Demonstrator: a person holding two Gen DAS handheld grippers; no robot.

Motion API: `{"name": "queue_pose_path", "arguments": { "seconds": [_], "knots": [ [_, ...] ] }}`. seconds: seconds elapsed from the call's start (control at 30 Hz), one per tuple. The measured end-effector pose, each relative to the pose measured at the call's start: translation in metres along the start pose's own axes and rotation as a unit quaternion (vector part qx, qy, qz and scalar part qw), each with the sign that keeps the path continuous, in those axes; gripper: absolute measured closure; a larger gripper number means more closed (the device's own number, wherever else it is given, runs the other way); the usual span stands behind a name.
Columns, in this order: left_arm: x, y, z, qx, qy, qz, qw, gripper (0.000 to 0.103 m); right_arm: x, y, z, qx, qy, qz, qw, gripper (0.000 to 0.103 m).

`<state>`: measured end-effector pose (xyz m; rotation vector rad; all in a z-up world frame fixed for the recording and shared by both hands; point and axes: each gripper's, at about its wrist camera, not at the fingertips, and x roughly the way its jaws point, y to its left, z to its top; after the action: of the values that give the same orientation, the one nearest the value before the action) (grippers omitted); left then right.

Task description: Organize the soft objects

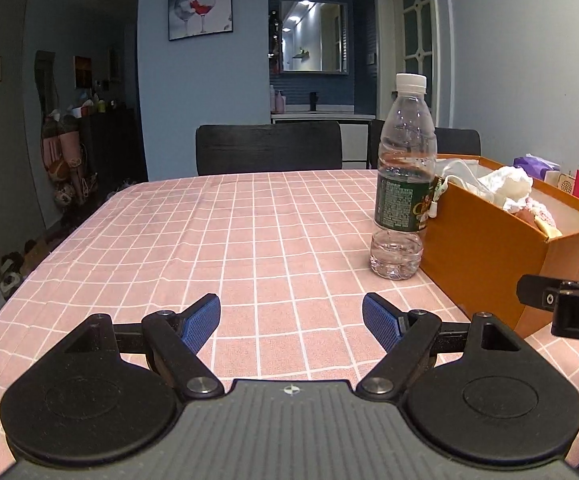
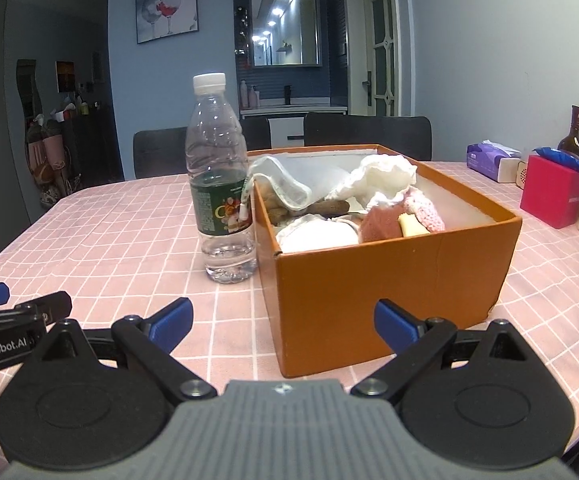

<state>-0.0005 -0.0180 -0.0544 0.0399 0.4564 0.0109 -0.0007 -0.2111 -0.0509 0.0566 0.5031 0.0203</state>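
Note:
An orange cardboard box (image 2: 389, 284) stands on the pink checked tablecloth (image 2: 109, 240). It holds several soft things: a white cloth (image 2: 385, 176), a mesh bag (image 2: 285, 184), a pink knitted piece (image 2: 425, 208) and brown plush (image 2: 381, 224). The box also shows at the right of the left wrist view (image 1: 485, 248). My right gripper (image 2: 283, 320) is open and empty just in front of the box's near wall. My left gripper (image 1: 291, 320) is open and empty over bare cloth, left of the box.
A clear water bottle (image 2: 219, 176) stands touching the box's left side; it also shows in the left wrist view (image 1: 403, 184). At the right are a red box (image 2: 551, 194), a tissue pack (image 2: 493, 158) and a dark glass bottle (image 2: 575, 134). Black chairs (image 1: 269, 148) stand at the far edge.

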Motion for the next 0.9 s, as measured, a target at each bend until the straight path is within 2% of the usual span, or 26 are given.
{"name": "queue_pose_path", "arguments": {
  "seconds": [0.9],
  "knots": [
    [0.0056,-0.0030,0.0014,0.002,0.004,0.008,1.0000,0.008,0.0015,-0.0029,0.0003,-0.004,-0.001,-0.008,1.000,0.007]
  ]
}}
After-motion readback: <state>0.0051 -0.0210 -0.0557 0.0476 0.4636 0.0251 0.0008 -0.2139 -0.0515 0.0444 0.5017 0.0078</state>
